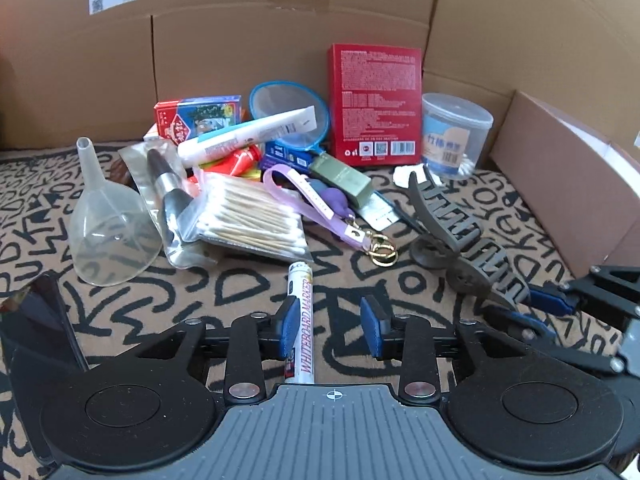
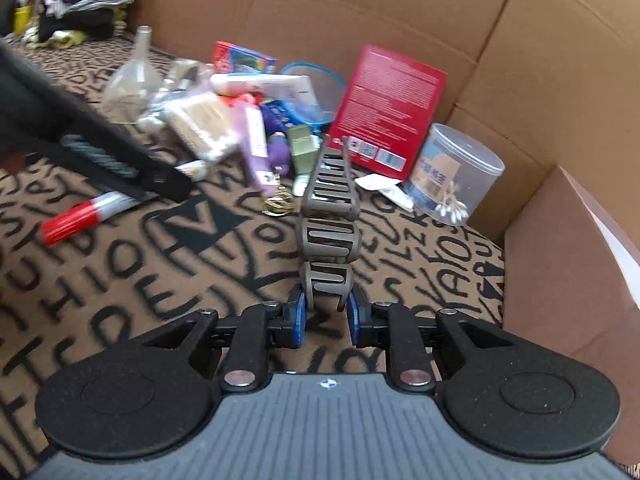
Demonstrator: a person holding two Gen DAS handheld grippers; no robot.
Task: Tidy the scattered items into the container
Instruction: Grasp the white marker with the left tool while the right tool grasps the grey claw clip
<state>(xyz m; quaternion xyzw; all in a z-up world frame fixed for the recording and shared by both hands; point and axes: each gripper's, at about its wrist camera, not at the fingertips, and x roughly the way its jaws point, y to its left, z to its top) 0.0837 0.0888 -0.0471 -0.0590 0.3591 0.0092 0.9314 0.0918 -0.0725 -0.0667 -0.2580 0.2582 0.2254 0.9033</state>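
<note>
Cardboard walls (image 1: pixel 280 60) stand around a tan rug (image 1: pixel 200 292) covered in black letters, and a brown box (image 2: pixel 560 280) stands at the right edge. Against the back wall leans a red carton (image 1: pixel 374 104), with a clear round tub of cotton buds (image 1: pixel 456 136) just to its right. Left of these lies a heap: a clear funnel (image 1: pixel 108 220) on its side, a flat bag of cotton swabs (image 1: pixel 252 220), a white tube (image 1: pixel 248 136) and a lilac strap with gold rings (image 1: pixel 320 208).

The right gripper (image 2: pixel 327 312) stands narrow, its blue pads pinching the near end of a grey hair claw (image 2: pixel 330 224), which reaches away from it toward the red carton.

The left gripper (image 1: pixel 330 324) is half open over a whiteboard marker (image 1: pixel 300 320) lying on the rug; the marker runs along the left pad (image 1: pixel 290 326), well clear of the right one, so it is not gripped.
</note>
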